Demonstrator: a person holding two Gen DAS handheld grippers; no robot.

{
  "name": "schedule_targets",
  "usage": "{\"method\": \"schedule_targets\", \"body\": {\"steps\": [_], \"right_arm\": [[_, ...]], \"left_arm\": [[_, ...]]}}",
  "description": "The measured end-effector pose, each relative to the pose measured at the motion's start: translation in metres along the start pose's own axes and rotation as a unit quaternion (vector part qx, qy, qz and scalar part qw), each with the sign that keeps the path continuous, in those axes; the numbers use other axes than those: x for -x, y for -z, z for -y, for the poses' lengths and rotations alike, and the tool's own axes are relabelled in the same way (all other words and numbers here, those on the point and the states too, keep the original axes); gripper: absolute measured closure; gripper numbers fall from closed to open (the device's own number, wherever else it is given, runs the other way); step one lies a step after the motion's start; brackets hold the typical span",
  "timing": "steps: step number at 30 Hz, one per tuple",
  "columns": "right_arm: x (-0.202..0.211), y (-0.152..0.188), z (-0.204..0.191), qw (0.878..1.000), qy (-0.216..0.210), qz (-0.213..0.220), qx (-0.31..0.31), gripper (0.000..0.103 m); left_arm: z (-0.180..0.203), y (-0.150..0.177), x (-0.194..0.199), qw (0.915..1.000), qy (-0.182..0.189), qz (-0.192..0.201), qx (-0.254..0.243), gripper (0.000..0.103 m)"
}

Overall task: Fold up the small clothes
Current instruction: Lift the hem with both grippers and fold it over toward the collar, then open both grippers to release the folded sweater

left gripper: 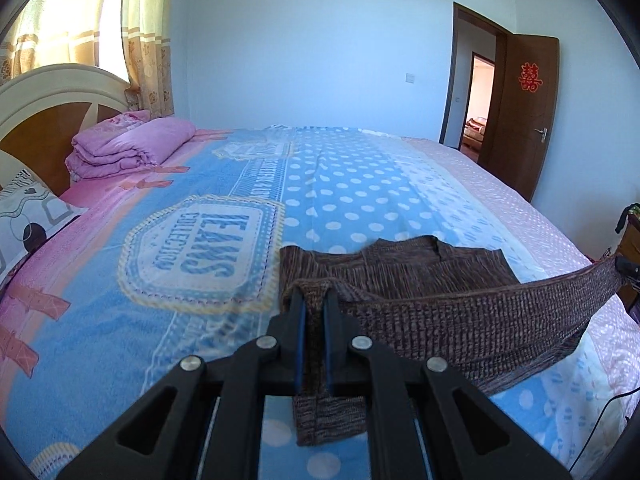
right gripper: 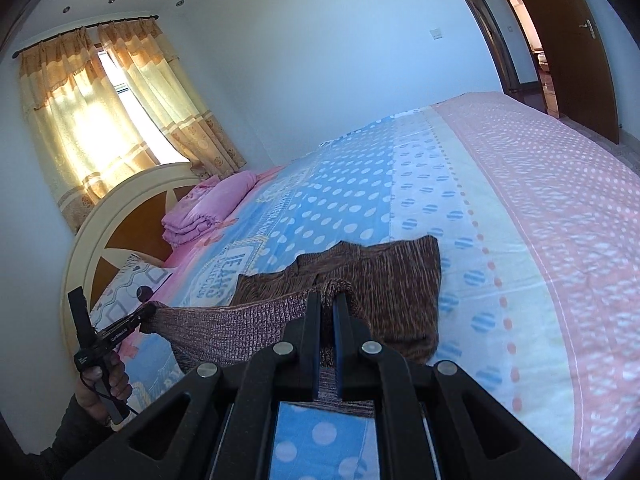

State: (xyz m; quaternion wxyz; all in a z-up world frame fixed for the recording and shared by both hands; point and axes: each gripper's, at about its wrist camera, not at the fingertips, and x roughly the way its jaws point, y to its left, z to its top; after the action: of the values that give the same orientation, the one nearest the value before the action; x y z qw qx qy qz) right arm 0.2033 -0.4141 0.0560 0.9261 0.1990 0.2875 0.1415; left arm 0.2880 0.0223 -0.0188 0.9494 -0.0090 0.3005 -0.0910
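both tools clamping brown sweater [left gripper: 420, 280], hem lifted

A: Your daylight comes through the yellow patterned curtains [right gripper: 116, 108] at ten o'clock, blown out to glare there.

B: You get a cool blue cast, sharp centres, bent walls and dark corners from fisheye distortion.

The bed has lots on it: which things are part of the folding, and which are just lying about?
Part of the job:
brown knitted garment
left gripper, shut on its edge
right gripper, shut on its edge

Just lying about:
folded pink quilt
patterned pillow
bedspread
curtains
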Motion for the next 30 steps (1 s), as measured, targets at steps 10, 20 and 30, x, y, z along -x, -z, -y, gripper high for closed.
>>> {"method": "schedule_targets", "body": {"steps": [10, 20, 30], "right_arm": [[-0.087, -0.027, 0.032, 0.998, 0.039, -0.048, -0.014, 0.099], [-0.207, -0.016, 0.072, 0.985, 0.123, -0.12, 0.014, 0.098], [-0.206, 0.022, 0.035, 0.941, 0.221, -0.141, 0.215, 0.028]], "left_arm": [[0.002, -0.024, -0.076, 0.9989, -0.019, -0.03, -0.031, 0.095], [0.007, 0.004, -0.179, 0.989, -0.084, -0.091, -0.082, 0.087], [0.006, 0.04, -0.12, 0.9758, -0.095, -0.035, -0.194, 0.012]]}}
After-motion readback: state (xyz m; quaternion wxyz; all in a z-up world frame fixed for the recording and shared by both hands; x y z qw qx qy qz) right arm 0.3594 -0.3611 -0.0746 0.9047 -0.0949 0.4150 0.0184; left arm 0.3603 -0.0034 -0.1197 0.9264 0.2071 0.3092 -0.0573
